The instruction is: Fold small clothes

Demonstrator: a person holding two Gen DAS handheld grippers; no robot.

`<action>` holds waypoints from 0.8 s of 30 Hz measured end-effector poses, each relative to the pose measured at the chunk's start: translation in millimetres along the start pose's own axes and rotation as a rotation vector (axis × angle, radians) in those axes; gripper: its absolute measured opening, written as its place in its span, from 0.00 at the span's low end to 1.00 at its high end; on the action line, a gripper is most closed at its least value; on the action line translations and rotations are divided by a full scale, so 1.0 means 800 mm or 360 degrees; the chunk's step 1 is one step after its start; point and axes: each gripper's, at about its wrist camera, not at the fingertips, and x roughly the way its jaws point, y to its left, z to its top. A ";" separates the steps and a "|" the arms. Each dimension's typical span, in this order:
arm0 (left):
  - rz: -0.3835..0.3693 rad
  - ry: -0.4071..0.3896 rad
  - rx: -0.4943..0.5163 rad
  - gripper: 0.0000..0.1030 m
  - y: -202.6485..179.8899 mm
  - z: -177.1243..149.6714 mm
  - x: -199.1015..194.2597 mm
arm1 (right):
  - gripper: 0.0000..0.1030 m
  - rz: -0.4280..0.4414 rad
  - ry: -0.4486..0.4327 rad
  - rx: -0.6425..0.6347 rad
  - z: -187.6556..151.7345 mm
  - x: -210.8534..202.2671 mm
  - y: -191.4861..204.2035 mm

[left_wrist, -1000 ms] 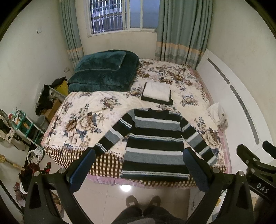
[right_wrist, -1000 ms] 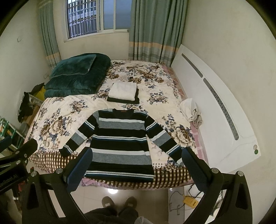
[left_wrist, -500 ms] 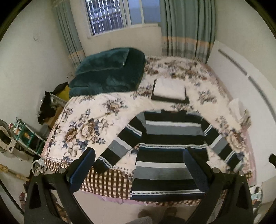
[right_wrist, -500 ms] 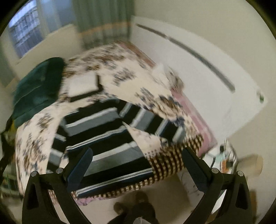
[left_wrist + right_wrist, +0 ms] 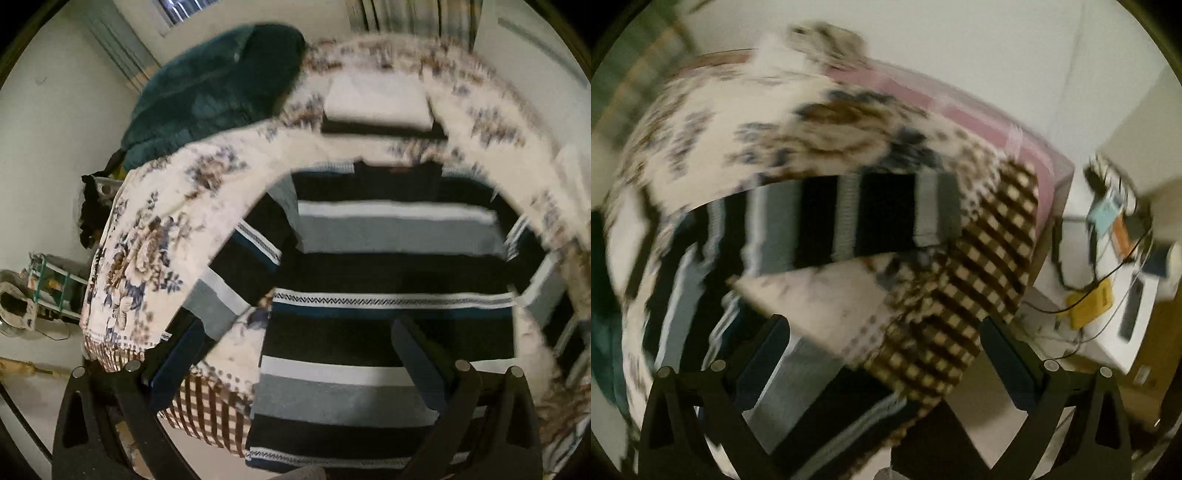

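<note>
A black, grey and white striped sweater lies spread flat on the floral bedspread, sleeves angled outward. My left gripper is open and empty, low over the sweater's lower left side near its left sleeve. My right gripper is open and empty, close above the bed's front right corner, with the sweater's right sleeve just beyond the fingers. The right wrist view is blurred.
A folded white cloth on a dark one lies behind the sweater. A dark green quilt is piled at the back left. The brown checked bed edge hangs at the front. A white table with cables stands right of the bed.
Both grippers have moved forward and down toward the bed. The left closed in on the sweater's left side; the right swung rightward to the right sleeve and bed corner.
</note>
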 end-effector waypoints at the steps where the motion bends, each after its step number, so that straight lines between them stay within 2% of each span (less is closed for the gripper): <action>1: 0.0022 0.0028 0.0019 1.00 -0.010 0.002 0.018 | 1.00 -0.0001 0.0025 0.0064 0.010 0.030 -0.011; 5: 0.0043 0.0125 0.0018 1.00 -0.045 0.012 0.092 | 0.99 0.0056 0.0116 0.0312 0.040 0.143 -0.046; 8: 0.0037 0.0178 -0.0005 1.00 -0.062 0.018 0.131 | 0.95 0.0130 0.0198 0.0518 0.045 0.204 -0.071; 10: 0.0019 0.0196 -0.0013 1.00 -0.077 0.025 0.155 | 0.92 0.0178 0.0192 0.0657 0.049 0.236 -0.087; 12: -0.0001 0.0203 -0.0006 1.00 -0.090 0.030 0.174 | 0.84 0.0224 0.0159 0.0792 0.050 0.257 -0.102; 15: -0.0042 0.0180 0.0021 1.00 -0.103 0.036 0.192 | 0.65 0.0264 0.0019 0.0962 0.051 0.271 -0.123; 16: -0.0050 0.0173 0.0032 1.00 -0.108 0.038 0.196 | 0.48 0.0256 -0.0019 0.0997 0.053 0.276 -0.129; 17: -0.0061 0.0169 0.0043 1.00 -0.111 0.040 0.201 | 0.27 0.0253 -0.0053 0.1012 0.054 0.279 -0.133; 18: -0.0068 0.0168 0.0049 1.00 -0.112 0.042 0.205 | 0.15 0.0221 -0.0094 0.1005 0.056 0.281 -0.136; 19: -0.0078 0.0169 0.0051 1.00 -0.112 0.043 0.208 | 0.09 0.0179 -0.0134 0.0966 0.059 0.280 -0.135; 21: -0.0090 0.0169 0.0038 1.00 -0.108 0.048 0.213 | 0.07 0.0105 -0.0211 0.0838 0.065 0.271 -0.122; 24: -0.0096 0.0164 -0.0008 1.00 -0.090 0.055 0.214 | 0.07 0.0022 -0.0338 0.0527 0.071 0.235 -0.076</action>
